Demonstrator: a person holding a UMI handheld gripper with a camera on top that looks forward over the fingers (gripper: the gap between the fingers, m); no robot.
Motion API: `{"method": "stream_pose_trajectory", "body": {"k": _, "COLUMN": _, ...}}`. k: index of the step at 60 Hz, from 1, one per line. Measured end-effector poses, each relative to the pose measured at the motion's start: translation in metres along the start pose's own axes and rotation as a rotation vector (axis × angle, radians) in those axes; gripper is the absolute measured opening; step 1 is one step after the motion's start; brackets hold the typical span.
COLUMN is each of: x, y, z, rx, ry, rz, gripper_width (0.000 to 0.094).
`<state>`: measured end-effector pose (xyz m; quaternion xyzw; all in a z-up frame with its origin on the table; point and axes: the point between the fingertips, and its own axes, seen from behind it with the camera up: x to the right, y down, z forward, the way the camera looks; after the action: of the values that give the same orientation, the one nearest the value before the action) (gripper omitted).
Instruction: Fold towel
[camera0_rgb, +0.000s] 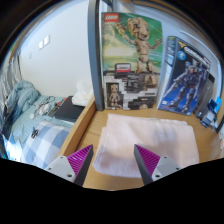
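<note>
A white towel (148, 138) lies spread flat on a light wooden table (92, 168), its near edge just ahead of my fingers. My gripper (113, 158) hovers above the table at the towel's near left corner. The two fingers with purple pads (76, 160) stand wide apart and hold nothing. The towel's near edge lies between and just beyond the fingertips.
Toy boxes stand upright at the table's back: a Groot figure box (133, 60) and a robot model box (186, 78). A bed with blue bedding (30, 115) lies to the left, below the table's left edge. A white wall is behind.
</note>
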<state>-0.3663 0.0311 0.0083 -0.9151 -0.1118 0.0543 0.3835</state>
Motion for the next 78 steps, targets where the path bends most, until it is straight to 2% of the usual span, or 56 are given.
{"method": "stream_pose_trajectory", "body": {"k": 9, "x": -0.006, "y": -0.007, "z": 0.044, "rx": -0.039, "ry": 0.046, "rz": -0.029, "gripper_width": 0.0792}}
{"method": "stream_pose_trajectory", "body": {"k": 12, "x": -0.004, "y": -0.012, "z": 0.049, "rx": -0.022, "ry": 0.064, "rz": -0.060, "gripper_width": 0.0774}}
{"method": "stream_pose_trajectory", "body": {"k": 13, "x": -0.004, "y": -0.012, "z": 0.050, "rx": -0.021, "ry": 0.068, "rz": -0.071, "gripper_width": 0.0696}}
{"method": "stream_pose_trajectory", "body": {"k": 15, "x": -0.007, "y": -0.013, "z": 0.051, "rx": -0.018, "ry": 0.061, "rz": -0.082, "gripper_width": 0.0674}}
{"method": "stream_pose_trajectory", "body": {"k": 16, "x": -0.008, "y": -0.013, "z": 0.051, "rx": -0.021, "ry": 0.058, "rz": -0.083, "gripper_width": 0.0607}}
{"method": "stream_pose_trajectory", "body": {"k": 18, "x": -0.009, "y": -0.013, "z": 0.052, "rx": -0.017, "ry": 0.055, "rz": -0.085, "gripper_width": 0.0585}}
{"method": "stream_pose_trajectory", "body": {"k": 25, "x": 0.002, "y": -0.017, "z": 0.052, "rx": -0.004, "ry": 0.113, "rz": -0.134, "gripper_width": 0.0088}}
{"method": "stream_pose_trajectory", "body": {"k": 28, "x": 0.001, "y": -0.017, "z": 0.052, "rx": 0.001, "ry": 0.107, "rz": -0.125, "gripper_width": 0.0037}}
{"method": "stream_pose_trajectory", "body": {"k": 35, "x": 0.000, "y": -0.022, "z": 0.047, "rx": -0.010, "ry": 0.061, "rz": -0.079, "gripper_width": 0.0037}}
{"method": "stream_pose_trajectory", "body": {"k": 41, "x": 0.012, "y": -0.053, "z": 0.017, "rx": 0.030, "ry": 0.014, "rz": 0.012, "gripper_width": 0.0036}}
{"method": "stream_pose_trajectory", "body": {"k": 48, "x": 0.057, "y": -0.091, "z": -0.029, "rx": 0.094, "ry": 0.019, "rz": 0.101, "gripper_width": 0.0035}}
{"method": "stream_pose_trajectory", "body": {"k": 53, "x": 0.105, "y": -0.100, "z": -0.053, "rx": 0.106, "ry": 0.060, "rz": 0.169, "gripper_width": 0.0035}}
{"method": "stream_pose_trajectory", "body": {"k": 59, "x": 0.168, "y": -0.089, "z": -0.065, "rx": 0.110, "ry": 0.111, "rz": 0.215, "gripper_width": 0.0035}}
{"method": "stream_pose_trajectory", "body": {"k": 65, "x": 0.222, "y": -0.058, "z": -0.060, "rx": 0.055, "ry": 0.179, "rz": 0.233, "gripper_width": 0.0035}}
{"method": "stream_pose_trajectory", "body": {"k": 72, "x": 0.262, "y": -0.013, "z": -0.042, "rx": -0.031, "ry": 0.233, "rz": 0.266, "gripper_width": 0.0127}}
{"method": "stream_pose_trajectory", "body": {"k": 78, "x": 0.284, "y": 0.003, "z": -0.035, "rx": -0.034, "ry": 0.289, "rz": 0.254, "gripper_width": 0.0253}}
